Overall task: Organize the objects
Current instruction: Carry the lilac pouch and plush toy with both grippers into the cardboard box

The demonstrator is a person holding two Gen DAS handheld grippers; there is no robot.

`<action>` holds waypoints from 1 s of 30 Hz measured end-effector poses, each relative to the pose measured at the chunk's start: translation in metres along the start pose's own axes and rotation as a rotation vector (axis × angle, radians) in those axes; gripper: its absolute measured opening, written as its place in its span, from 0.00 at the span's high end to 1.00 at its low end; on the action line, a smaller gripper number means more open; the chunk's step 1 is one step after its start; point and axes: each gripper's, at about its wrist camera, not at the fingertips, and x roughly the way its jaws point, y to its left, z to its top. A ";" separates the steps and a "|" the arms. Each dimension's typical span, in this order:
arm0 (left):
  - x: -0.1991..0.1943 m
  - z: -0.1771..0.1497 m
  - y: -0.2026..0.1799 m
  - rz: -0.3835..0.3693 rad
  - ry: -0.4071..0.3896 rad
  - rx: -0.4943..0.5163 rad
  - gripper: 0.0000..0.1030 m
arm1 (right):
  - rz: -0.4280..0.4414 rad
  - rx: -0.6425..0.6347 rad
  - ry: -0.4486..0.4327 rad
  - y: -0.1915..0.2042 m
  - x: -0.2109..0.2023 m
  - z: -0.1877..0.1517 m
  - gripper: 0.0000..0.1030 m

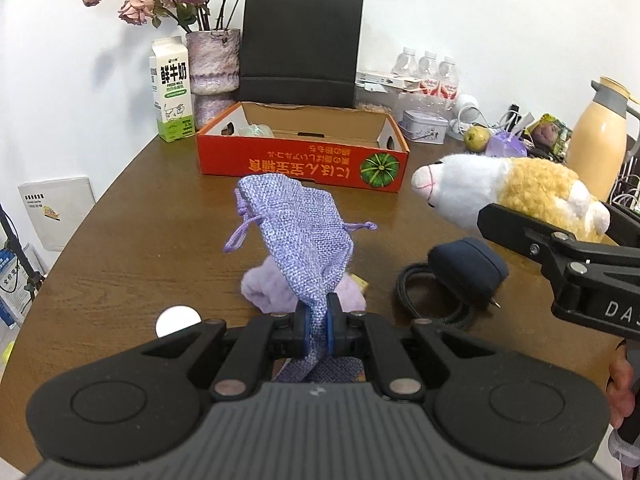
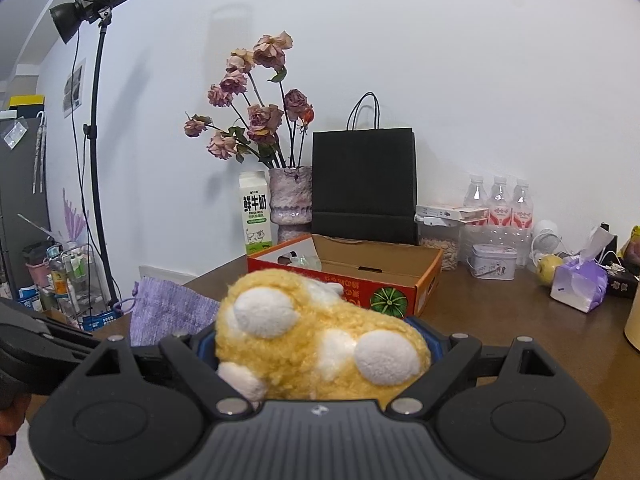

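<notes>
Left wrist view: the left claw (image 1: 319,330) is clamped tight on the lower end of a lilac drawstring pouch (image 1: 298,226), blue pads pinching the cloth flat.
Pouch: it stands up out of the pinch, lifted clear of the brown table (image 1: 152,240), drawstrings dangling at its left and right.
Under the pouch: a pale purple plush lump (image 1: 266,286) lies on the table.
Right of it: a dark blue case (image 1: 468,266) rests on a coil of black cord (image 1: 424,300).
Far edge of the table: an orange cardboard box (image 1: 304,160) with its top open, a milk carton (image 1: 170,88) at its left end.
Right wrist view: the right claw (image 2: 320,354) stands wide, its blue pads pressed on both flanks of a yellow-and-white plush toy (image 2: 320,344).
Toy: gripped and held above the table, nearer than the orange box.
Left of the claw: the pouch shows beside it.
</notes>
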 end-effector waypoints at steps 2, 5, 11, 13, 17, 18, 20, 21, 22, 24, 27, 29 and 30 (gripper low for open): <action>0.004 0.005 0.004 0.003 0.000 -0.006 0.92 | 0.003 -0.001 0.003 0.000 0.006 0.003 0.14; 0.009 0.012 0.009 0.006 0.000 -0.013 0.92 | 0.005 -0.004 0.004 0.000 0.016 0.009 0.14; 0.023 0.028 0.018 0.007 0.004 -0.020 0.92 | 0.010 -0.006 0.006 -0.001 0.035 0.020 0.14; 0.028 0.034 0.020 0.008 0.003 -0.020 0.92 | 0.011 -0.006 0.007 -0.002 0.041 0.024 0.14; 0.038 0.046 0.024 0.009 0.003 -0.025 0.92 | 0.013 -0.003 0.010 -0.005 0.055 0.031 0.14; 0.041 0.049 0.025 0.008 0.003 -0.026 0.92 | 0.014 -0.004 0.012 -0.006 0.059 0.033 0.14; 0.045 0.055 0.027 0.008 0.001 -0.028 0.92 | 0.013 -0.006 0.014 -0.007 0.067 0.037 0.14; 0.048 0.059 0.028 0.008 0.000 -0.029 0.92 | 0.014 -0.007 0.015 -0.008 0.070 0.038 0.14; 0.051 0.062 0.029 0.007 -0.001 -0.030 0.92 | 0.014 -0.008 0.016 -0.009 0.074 0.040 0.14; 0.057 0.068 0.031 0.007 -0.001 -0.031 0.92 | 0.013 -0.009 0.018 -0.010 0.081 0.044 0.14; 0.064 0.077 0.034 0.004 -0.004 -0.035 0.92 | 0.014 -0.012 0.026 -0.013 0.093 0.048 0.14; 0.069 0.082 0.035 0.002 -0.006 -0.035 0.92 | 0.014 -0.012 0.031 -0.015 0.101 0.050 0.14; 0.072 0.085 0.036 0.002 -0.006 -0.035 0.92 | 0.014 -0.014 0.034 -0.015 0.105 0.051 0.14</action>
